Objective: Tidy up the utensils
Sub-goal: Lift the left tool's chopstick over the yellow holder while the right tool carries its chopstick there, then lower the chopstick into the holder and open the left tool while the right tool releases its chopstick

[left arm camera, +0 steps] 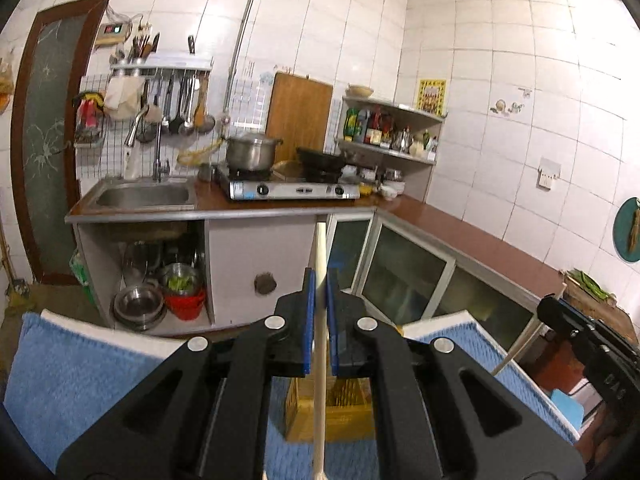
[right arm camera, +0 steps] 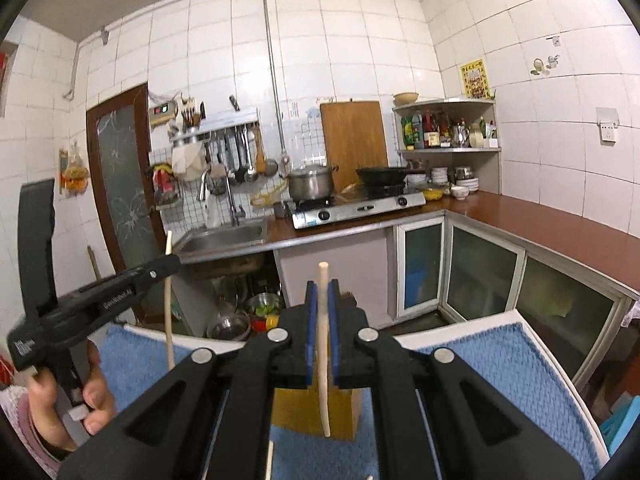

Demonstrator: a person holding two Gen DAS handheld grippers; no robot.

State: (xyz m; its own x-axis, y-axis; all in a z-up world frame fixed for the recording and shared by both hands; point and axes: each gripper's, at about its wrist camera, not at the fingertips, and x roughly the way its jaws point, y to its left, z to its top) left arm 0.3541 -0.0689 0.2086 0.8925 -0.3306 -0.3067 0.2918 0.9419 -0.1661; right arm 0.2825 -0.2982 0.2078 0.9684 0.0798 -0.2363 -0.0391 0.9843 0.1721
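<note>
In the left wrist view my left gripper [left arm camera: 319,280] is shut on a pale wooden chopstick [left arm camera: 321,244] that stands upright between its blue pads. Below it a wooden utensil box [left arm camera: 344,412] stands on a blue mat [left arm camera: 80,380]. In the right wrist view my right gripper [right arm camera: 322,286] is shut on a second, slightly curved chopstick [right arm camera: 325,408], held upright above the same wooden box [right arm camera: 296,408]. Each gripper also shows in the other's view: the right gripper [left arm camera: 548,308] at the far right, the left gripper [right arm camera: 172,262] at the left, held by a hand [right arm camera: 96,392].
The blue mat lies on a white table [right arm camera: 536,336]. Beyond stands an L-shaped kitchen counter [left arm camera: 460,236] with a sink [left arm camera: 144,194], a gas stove [left arm camera: 292,190] carrying a pot and a wok, and a corner shelf [left arm camera: 392,128] of bottles. Bowls sit in the open cupboard [left arm camera: 160,288].
</note>
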